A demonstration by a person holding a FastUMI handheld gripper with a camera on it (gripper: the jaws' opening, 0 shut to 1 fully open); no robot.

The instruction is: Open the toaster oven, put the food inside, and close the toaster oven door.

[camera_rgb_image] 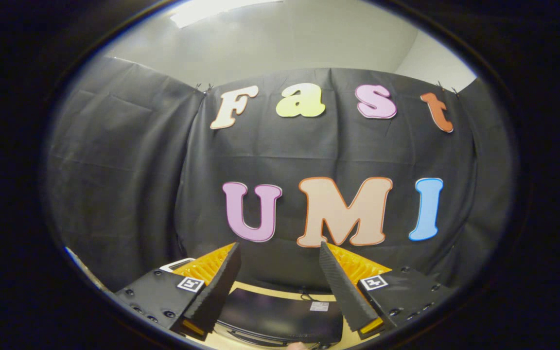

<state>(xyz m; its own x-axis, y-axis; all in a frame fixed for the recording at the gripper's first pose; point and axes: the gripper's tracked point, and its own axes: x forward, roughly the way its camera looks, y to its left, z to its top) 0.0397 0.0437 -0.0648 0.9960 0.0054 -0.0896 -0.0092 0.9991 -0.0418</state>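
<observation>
Black cloth wall (129, 160); pale ceiling (280, 43), likely lamp glare (212, 9).

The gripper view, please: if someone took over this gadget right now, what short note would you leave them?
Tool: open, fingers wide apart, holding nothing, pointed at the booth's cloth wall.
Toaster oven: a dark appliance top, probably the oven, sits low between and just ahead of the fingers on a light wooden table. I cannot tell whether its door is open or shut.
Food: not located from here.
Done: nothing I can confirm.
Left: open the door, put the food in, close the door.
</observation>
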